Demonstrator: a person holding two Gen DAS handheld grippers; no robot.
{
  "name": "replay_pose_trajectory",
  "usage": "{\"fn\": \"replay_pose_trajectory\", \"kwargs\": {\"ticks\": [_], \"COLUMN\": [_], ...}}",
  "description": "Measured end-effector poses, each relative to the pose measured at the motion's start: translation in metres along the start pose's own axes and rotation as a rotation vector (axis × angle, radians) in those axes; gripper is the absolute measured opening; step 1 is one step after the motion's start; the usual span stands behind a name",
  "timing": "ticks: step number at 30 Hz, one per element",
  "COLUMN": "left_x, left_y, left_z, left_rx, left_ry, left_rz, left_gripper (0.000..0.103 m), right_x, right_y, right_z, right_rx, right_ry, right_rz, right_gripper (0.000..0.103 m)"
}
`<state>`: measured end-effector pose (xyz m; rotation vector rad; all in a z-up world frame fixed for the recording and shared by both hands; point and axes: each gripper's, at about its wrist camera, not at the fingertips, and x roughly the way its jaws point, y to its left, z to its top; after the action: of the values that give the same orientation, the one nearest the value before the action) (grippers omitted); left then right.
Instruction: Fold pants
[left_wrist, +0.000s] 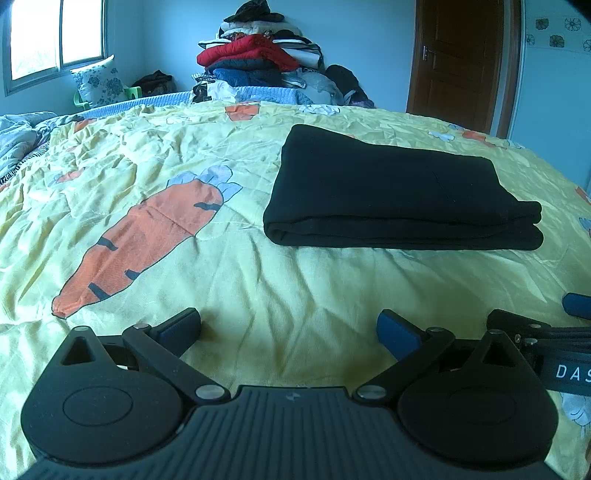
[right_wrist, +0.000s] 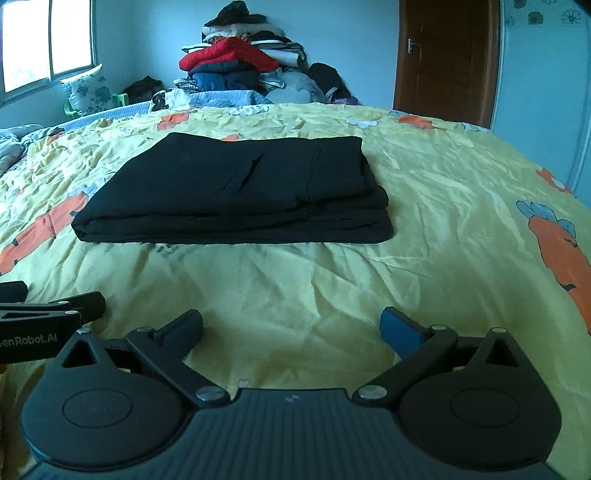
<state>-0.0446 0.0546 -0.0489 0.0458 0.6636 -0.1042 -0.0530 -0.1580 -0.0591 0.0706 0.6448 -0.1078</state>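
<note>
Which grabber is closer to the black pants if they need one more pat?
Probably the right gripper: the folded black pants lie nearly straight ahead of it. From the left gripper they sit off to the right.

Bed with yellow carrot-print cover (left_wrist: 258, 295), folded black pants (left_wrist: 391, 199) lying flat on it

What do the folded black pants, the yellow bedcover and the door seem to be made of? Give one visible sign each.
Pants: soft matte fabric, perhaps knit; rounded folds, no sheen.
Bedcover: thin woven cloth, probably cotton; fine creases, printed carrots.
Door: brown wood or wood-look panels, semi-gloss.
</note>
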Motion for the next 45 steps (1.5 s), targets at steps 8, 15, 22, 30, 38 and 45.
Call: {"fn": "replay_pose_trajectory", "kwargs": {"ticks": [8,15,22,30,38,45], "left_x": [-0.001,0.000,0.000,0.000,0.000,0.000], "left_y": [0.000,0.000,0.000,0.000,0.000,0.000], "left_z": [-0.001,-0.001,-0.001,-0.001,-0.001,-0.001], "left_rx": [-0.002,-0.004,-0.003,-0.004,-0.004,-0.004], "left_ry": [0.000,0.000,0.000,0.000,0.000,0.000], "left_rz": [0.003,0.003,0.004,0.003,0.003,0.003], "left_gripper": [0.103,0.103,0.103,0.103,0.103,0.103], "right_x": [0.001,0.003,0.004,0.004,0.004,0.004], "right_y": [-0.010,-0.007,-0.008,-0.008,-0.008,-0.009], "right_z": [0.003,0.003,0.003,0.003,0.003,0.003], "right_rx": [0.007,-0.022,-0.021,-0.021,-0.021,-0.021], "right_ry": [0.010,0.005,0.005,0.005,0.005,0.005], "right_rz": [0.010,0.000,0.002,0.002,0.002,0.002], "right_gripper": [0.103,0.103,0.103,0.103,0.103,0.103]}}
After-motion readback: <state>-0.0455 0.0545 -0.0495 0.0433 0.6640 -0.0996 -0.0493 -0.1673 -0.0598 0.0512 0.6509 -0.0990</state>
